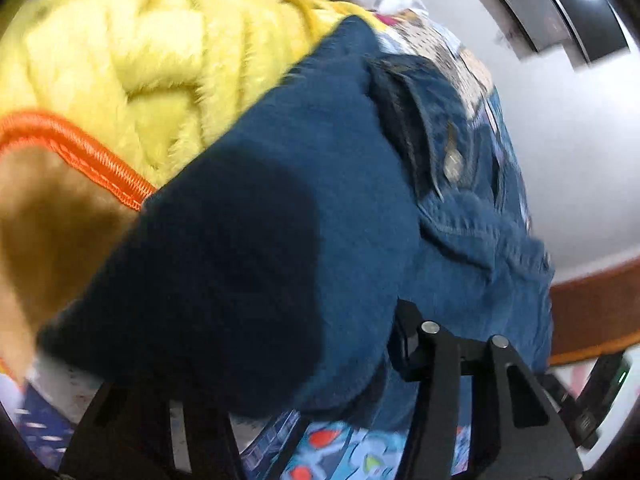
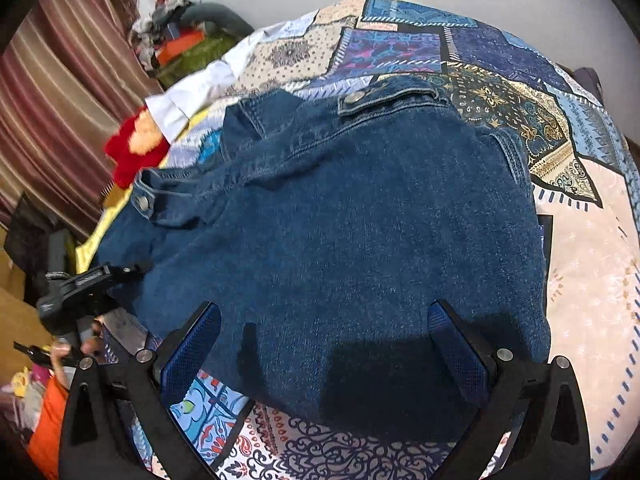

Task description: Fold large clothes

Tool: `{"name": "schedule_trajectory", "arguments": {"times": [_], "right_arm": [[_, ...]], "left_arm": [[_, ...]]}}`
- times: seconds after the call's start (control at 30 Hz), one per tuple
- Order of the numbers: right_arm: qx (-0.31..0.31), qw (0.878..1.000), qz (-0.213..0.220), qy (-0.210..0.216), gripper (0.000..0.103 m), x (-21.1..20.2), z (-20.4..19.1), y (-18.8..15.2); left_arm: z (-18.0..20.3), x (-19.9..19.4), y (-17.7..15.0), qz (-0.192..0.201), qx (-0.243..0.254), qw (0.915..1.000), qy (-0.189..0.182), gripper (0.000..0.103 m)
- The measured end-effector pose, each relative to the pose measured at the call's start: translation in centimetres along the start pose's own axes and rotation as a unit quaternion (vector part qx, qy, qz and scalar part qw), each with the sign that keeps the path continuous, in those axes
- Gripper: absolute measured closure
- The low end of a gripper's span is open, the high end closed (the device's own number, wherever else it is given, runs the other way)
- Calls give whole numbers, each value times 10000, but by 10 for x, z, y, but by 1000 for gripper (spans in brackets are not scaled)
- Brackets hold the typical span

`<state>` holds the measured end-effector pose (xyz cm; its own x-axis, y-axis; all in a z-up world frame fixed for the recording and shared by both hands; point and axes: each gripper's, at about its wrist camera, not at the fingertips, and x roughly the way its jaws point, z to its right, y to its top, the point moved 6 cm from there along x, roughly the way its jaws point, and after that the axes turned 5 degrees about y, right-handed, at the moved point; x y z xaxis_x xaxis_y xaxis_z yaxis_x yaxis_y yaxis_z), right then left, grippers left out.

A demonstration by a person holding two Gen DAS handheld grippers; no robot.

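Left wrist view: the left gripper (image 1: 304,364) is down on the blue denim jacket (image 1: 320,184). The cloth hides one finger, so I cannot tell if it pinches. A fluffy yellow blanket (image 1: 120,48) lies to the far left.

Right wrist view: the right gripper (image 2: 324,344) is wide open over the jacket's near edge, holding nothing. The jacket lies on the patterned bedspread (image 2: 500,92). The left gripper is at the jacket's left side.
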<state>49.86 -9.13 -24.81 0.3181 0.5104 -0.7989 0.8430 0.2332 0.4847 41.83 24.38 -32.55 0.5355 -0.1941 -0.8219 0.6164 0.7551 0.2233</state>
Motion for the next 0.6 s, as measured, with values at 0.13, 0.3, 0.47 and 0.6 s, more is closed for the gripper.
{"name": "schedule_trajectory", "arguments": {"times": [0.13,0.3,0.47,0.6], "right_arm": [[10,10000,-9,-29,0,-2,-4,-1],[213,9997,-1,111,0,-12,-14,3],[52,9995,160,275,0,-17,-40,14],[-253,9984,-20,507,0,7,-77,16]], "left_arm": [[7,-4,-2,181,200,9989,394,65],[46,-57,-9,977,1210,9856,659,79],[90,-128,-14,1832,2097,9589,537,79],[104,-162,-21,2280,2626,9353,649,79]]}}
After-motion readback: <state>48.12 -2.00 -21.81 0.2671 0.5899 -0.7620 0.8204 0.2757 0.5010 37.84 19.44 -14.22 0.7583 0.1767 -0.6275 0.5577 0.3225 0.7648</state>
